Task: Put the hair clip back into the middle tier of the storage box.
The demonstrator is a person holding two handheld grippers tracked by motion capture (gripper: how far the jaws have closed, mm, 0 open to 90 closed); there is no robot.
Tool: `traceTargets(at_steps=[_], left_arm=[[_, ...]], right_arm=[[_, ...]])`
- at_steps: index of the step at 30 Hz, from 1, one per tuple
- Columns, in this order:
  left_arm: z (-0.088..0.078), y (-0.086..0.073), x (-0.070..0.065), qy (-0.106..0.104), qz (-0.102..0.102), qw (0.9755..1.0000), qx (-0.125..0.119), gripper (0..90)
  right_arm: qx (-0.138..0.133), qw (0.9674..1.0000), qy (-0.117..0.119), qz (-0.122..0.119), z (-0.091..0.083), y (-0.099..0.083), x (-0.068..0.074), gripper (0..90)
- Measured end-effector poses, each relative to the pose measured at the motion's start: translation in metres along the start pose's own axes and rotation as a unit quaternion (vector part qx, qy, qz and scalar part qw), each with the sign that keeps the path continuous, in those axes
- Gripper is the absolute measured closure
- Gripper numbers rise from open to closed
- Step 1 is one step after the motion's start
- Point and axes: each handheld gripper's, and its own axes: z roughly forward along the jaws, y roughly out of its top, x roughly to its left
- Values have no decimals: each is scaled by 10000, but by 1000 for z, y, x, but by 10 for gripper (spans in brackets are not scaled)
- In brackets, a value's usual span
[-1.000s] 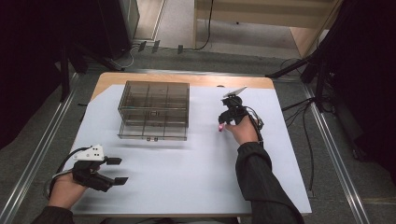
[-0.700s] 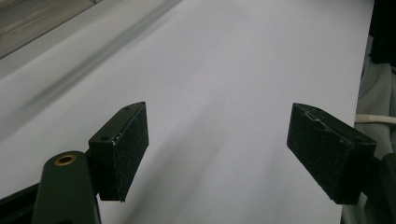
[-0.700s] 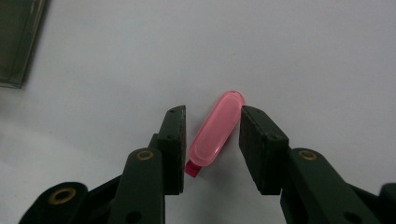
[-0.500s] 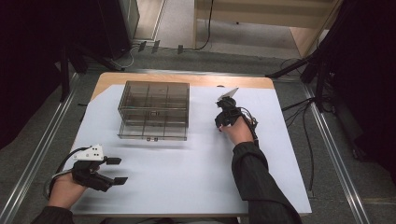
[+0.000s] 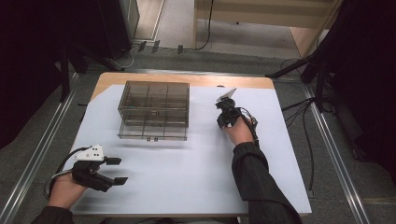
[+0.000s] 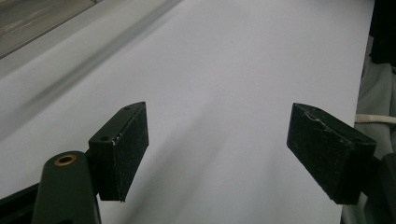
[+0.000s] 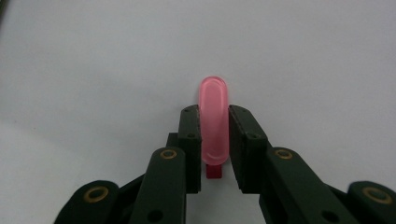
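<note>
Resting at the near left, left gripper [image 5: 116, 171] gaping wide, nothing between. Sitting mid-table, compartment box [image 5: 154, 110], contents unclear. Clamping a pink piece [image 7: 214, 120] just right of the box, right gripper [image 7: 215, 122], jaws just closing, shifting slightly leftward.

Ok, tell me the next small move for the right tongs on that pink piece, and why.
Probably lift it straight up a little off the white sheet. In the right gripper view the right tongs, which have just been closing, have both pads against the sides of the pink piece, so the grip looks set. The compartment box sits to the left in the high view, a likely place for it.
</note>
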Motion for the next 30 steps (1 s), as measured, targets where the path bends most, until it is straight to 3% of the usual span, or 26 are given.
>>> traceTargets(at_steps=[13,20,30], left_arm=[[0,0,0,7,-18,10000,-30,217],[1,2,0,-22,3,10000,-33,217],[4,5,2,-41,33,10000,-30,217]], right_arm=[[-16,9999,111,-35,-2,0,-3,775],[-146,9996,229,-48,-14,-3,-4,775],[-371,9980,387,-326,-28,-12,2,775]])
